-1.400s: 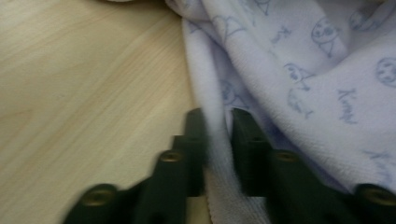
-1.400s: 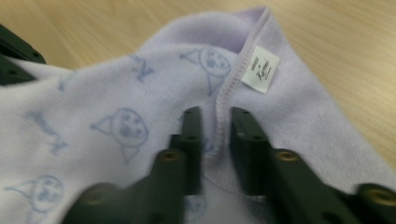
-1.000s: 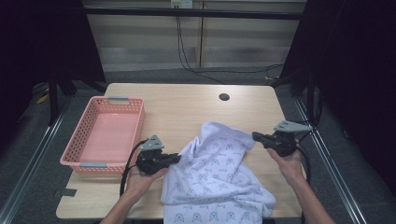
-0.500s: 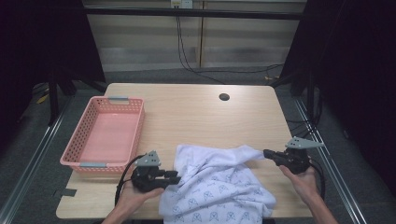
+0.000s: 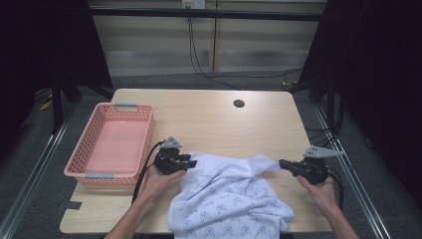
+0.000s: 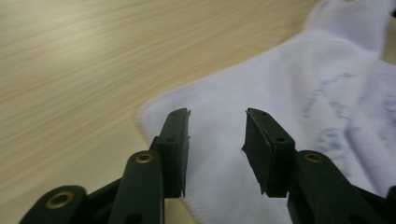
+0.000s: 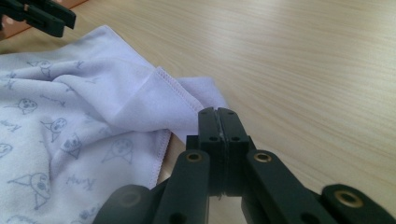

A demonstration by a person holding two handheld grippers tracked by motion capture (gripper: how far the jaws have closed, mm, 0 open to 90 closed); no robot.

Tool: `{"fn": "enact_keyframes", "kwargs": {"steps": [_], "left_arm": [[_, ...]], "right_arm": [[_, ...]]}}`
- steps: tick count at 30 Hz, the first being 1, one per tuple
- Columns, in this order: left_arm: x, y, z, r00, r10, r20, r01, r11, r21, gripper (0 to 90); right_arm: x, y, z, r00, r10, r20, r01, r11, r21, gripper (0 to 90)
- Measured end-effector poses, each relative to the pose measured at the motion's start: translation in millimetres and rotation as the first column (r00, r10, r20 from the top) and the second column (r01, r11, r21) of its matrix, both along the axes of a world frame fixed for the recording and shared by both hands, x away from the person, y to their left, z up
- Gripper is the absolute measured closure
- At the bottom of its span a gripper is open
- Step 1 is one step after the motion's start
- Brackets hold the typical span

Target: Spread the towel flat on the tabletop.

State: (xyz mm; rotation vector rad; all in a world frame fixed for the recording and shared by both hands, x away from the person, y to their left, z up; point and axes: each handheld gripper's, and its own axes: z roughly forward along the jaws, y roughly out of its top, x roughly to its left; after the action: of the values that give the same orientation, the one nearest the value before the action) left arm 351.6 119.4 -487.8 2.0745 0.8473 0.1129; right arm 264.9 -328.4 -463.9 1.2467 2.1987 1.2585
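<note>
A: Basket (image 5: 110,146) first, at the far left of the counter (image 5: 209,117): pink plastic, latticed walls, sitting near the left edge. We see nothing inside it in the high view.

B: Agreed. Just right of it we have the left claw (image 5: 191,162), held in the left hand (image 5: 160,180), its cable looping back toward the counter's near edge. In the left gripper view the left claw (image 6: 217,149) stands parted, and its jaws have just been opening.

A: Is the towel (image 5: 229,196) between them?

B: We see the towel's (image 6: 289,93) hemmed corner lying flat on the wood beneath and between the two pads, but neither pad presses on it. So the left claw is released.

A: The towel itself is white with a small blue printed pattern. It lies rumpled across the near middle of the counter, and its lower part hangs over the near edge.

B: Going right, one corner is drawn out in a thin point toward the right claw (image 5: 281,163). In the right gripper view the right claw (image 7: 218,119) is clenched, pads pressed flat together, with the towel's (image 7: 93,116) stitched edge running in against them.

A: So we take it as grasping that towel corner. The right hand (image 5: 321,191) holds it near the counter's right edge.

B: Farther back, a round dark hole (image 5: 239,103) sits in the counter, well apart from the towel.
</note>
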Motion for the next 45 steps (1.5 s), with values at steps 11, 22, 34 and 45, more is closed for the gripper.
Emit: {"fn": "enact_keyframes", "kwargs": {"steps": [11,22,34,45], "left_arm": [[13.2,2.3,-18.7,0.9993,0.031,-0.02,-0.031,0.9991,0.028,52.7],[-5.0,-8.1,-17.5,0.9977,-0.065,-0.019,0.066,0.996,0.061,87.1],[-50.5,6.0,-12.9,0.988,-0.147,-0.048,0.15,0.9854,0.079,87.2],[-92.1,12.3,2.2,0.97,-0.237,-0.053,0.238,0.9711,0.016,87.3]], "right_arm": [[5.8,11.1,-10.6,0.9984,0.048,-0.029,-0.049,0.999,-0.016,89.7],[-0.8,45.9,-28.5,0.9786,0.175,-0.109,-0.18,0.983,-0.043,89.7],[-38.6,47.1,-31.0,0.9686,0.16,-0.19,-0.186,0.974,-0.13,89.6],[-92.0,46.5,-17.6,0.9369,0.202,-0.285,-0.228,0.972,-0.062,90.0]]}}
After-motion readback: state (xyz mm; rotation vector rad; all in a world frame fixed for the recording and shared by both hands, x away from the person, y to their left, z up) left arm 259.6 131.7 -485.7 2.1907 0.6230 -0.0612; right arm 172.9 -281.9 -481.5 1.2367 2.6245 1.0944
